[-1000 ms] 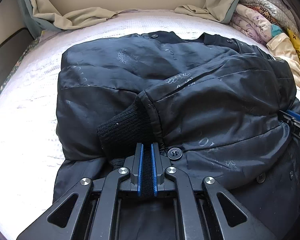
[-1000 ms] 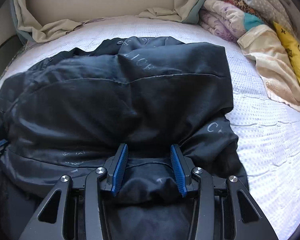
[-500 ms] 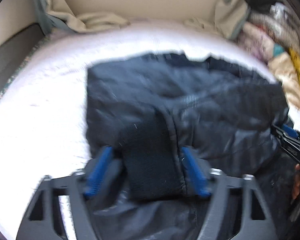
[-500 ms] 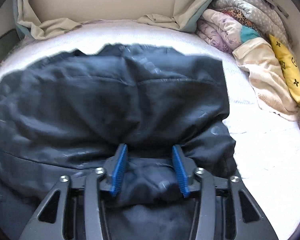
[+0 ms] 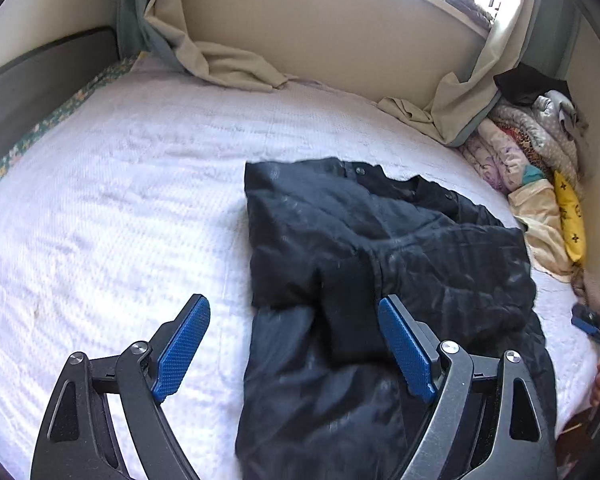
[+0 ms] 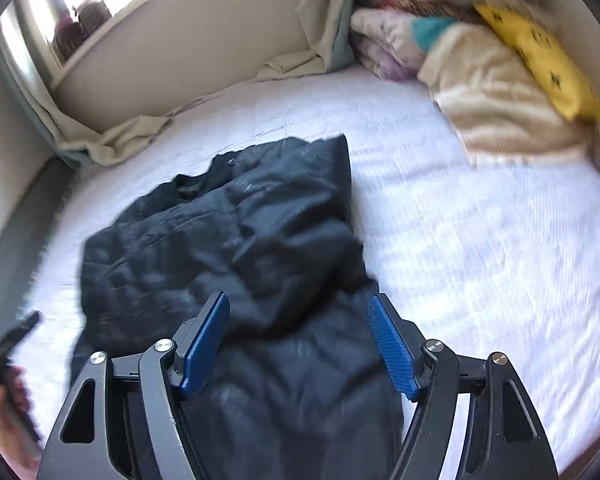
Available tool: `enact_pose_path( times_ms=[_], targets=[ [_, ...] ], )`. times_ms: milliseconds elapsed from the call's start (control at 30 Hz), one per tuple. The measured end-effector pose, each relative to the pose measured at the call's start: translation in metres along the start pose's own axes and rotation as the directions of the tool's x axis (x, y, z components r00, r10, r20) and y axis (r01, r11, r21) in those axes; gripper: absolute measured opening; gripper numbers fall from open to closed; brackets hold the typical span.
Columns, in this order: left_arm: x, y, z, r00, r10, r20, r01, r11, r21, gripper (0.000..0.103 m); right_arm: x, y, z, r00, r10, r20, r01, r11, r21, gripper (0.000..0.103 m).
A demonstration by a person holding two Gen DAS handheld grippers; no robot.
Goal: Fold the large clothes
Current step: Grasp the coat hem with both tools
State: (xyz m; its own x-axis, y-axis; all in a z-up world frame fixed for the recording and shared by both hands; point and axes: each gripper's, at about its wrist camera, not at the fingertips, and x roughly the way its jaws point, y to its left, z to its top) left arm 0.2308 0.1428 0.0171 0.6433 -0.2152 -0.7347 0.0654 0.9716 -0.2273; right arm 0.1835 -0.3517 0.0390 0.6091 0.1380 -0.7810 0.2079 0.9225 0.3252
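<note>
White bedspread [image 5: 120, 200] carries the half-folded black jacket [image 5: 380, 248], sleeves tucked inward. Your left gripper [image 5: 292, 344] and right gripper [image 6: 296, 344] hover released above its hem, likely placed to fold it upward.

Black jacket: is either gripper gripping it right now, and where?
No. The left gripper and right gripper are both open above the black jacket.

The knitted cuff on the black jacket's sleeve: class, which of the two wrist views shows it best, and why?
The left wrist view. There the knitted cuff lies flat on the black jacket, matte against shiny fabric, between the fingers of the open left gripper. The right wrist view is blurred, and no cuff can be made out.
</note>
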Motion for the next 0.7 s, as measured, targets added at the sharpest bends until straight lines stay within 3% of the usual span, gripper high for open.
enact_pose_path(
  times_ms=[200,400,467,500,600,700],
  targets=[
    [-0.019,0.014,-0.045,0.992,-0.010,-0.128,0.006,0.999,-0.035,0.088,-0.059,-0.021,-0.059,0.998,0.067,-0.008,-0.067,0.997,-0.028,0.077],
    [-0.036,0.031,-0.105,0.973,-0.034,-0.230,0.011,0.995,-0.101,0.087,-0.063,-0.072,-0.110,0.988,0.132,-0.081,-0.122,0.986,0.114,0.077],
    [-0.034,0.038,-0.121,0.967,-0.045,-0.251,0.011,0.991,-0.134,0.086,-0.060,-0.085,-0.117,0.976,0.185,-0.115,-0.163,0.970,0.179,0.077],
    [-0.028,0.045,-0.129,0.958,-0.064,-0.281,0.018,0.986,-0.165,0.081,-0.059,-0.094,-0.121,0.966,0.225,-0.126,-0.196,0.958,0.209,0.077],
    [-0.017,0.058,-0.141,0.930,-0.137,-0.342,0.042,0.962,-0.271,0.073,-0.049,-0.112,-0.129,0.952,0.250,-0.179,-0.194,0.940,0.280,0.077],
    [-0.016,0.057,-0.143,0.924,-0.173,-0.340,0.079,0.959,-0.273,0.073,-0.034,-0.116,-0.140,0.913,0.314,-0.260,-0.226,0.921,0.318,0.077]
  ],
)
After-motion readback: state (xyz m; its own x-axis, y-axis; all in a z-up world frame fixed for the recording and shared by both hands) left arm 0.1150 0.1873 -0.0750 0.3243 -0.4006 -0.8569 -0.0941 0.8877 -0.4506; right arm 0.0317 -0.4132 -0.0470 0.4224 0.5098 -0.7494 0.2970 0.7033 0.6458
